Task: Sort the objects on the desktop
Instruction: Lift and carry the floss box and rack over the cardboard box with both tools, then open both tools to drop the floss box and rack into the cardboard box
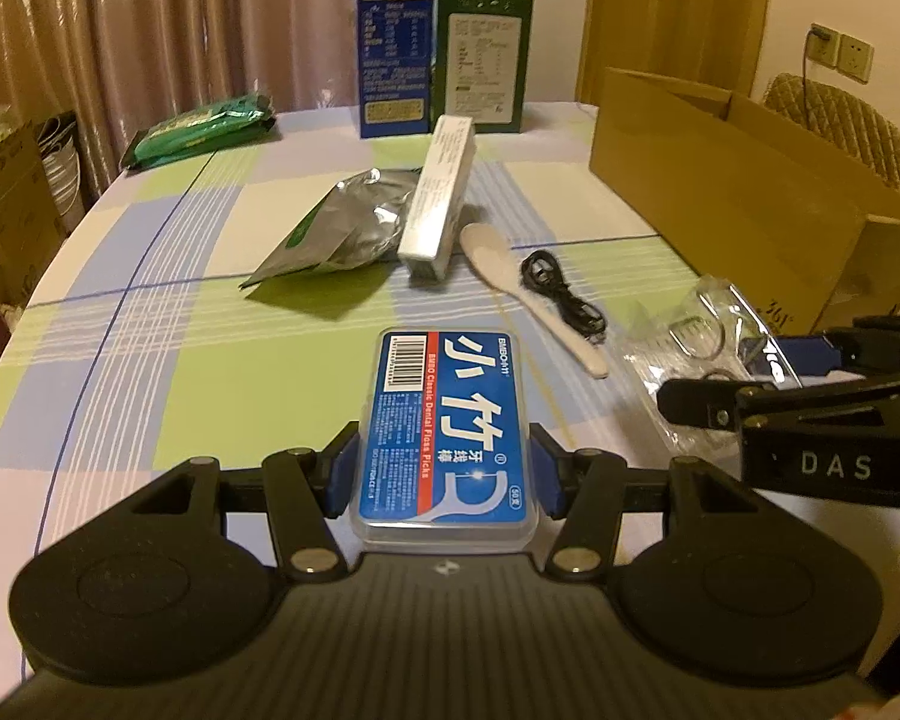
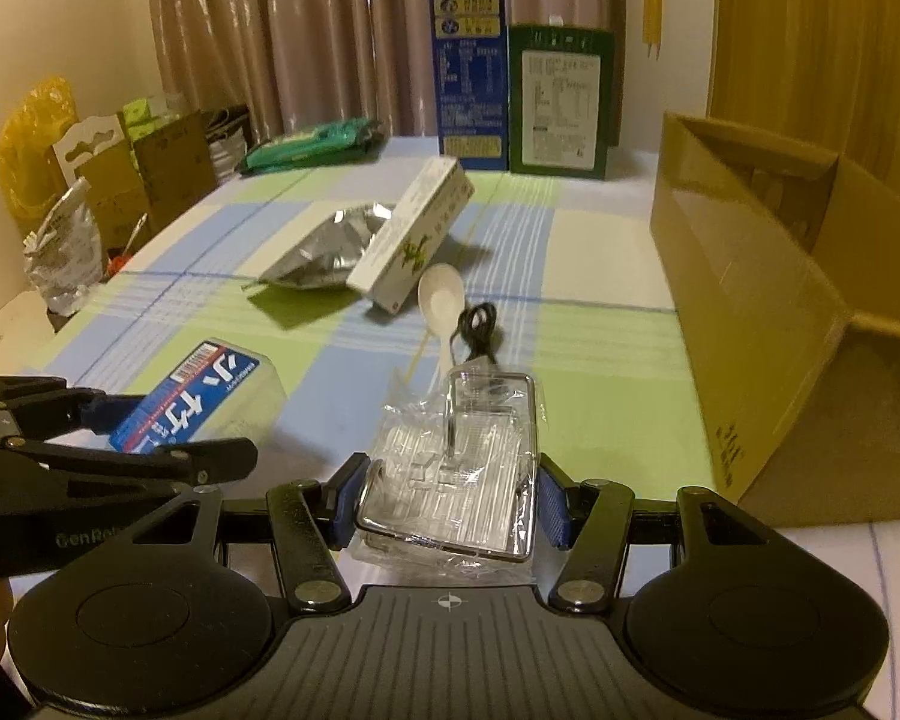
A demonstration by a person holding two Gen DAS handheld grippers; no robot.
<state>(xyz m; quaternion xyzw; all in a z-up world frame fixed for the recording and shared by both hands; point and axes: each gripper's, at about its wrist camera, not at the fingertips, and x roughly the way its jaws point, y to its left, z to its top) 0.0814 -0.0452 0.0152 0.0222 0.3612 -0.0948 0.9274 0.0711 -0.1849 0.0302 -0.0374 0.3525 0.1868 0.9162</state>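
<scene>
My left gripper [image 1: 447, 468] is shut on a blue dental floss pick box [image 1: 444, 420], its blue pads pressing both long sides near the close end. The right wrist view has that box [image 2: 192, 396] at the left, held by the left gripper [image 2: 150, 426]. My right gripper [image 2: 450, 498] is shut on a clear plastic package [image 2: 450, 462] with a metal wire frame inside. In the left wrist view the right gripper [image 1: 750, 384] comes in from the right edge with the package [image 1: 690, 336].
An open cardboard box [image 2: 768, 276] stands at the right on the checked tablecloth [image 1: 150, 330]. Mid-table lie a silver foil bag [image 1: 342, 228], a long white box [image 1: 438, 198], a white spoon [image 1: 510, 276] and a black cable [image 1: 558, 288]. A green packet [image 1: 204, 129] and two upright cartons [image 1: 444, 60] stand far back.
</scene>
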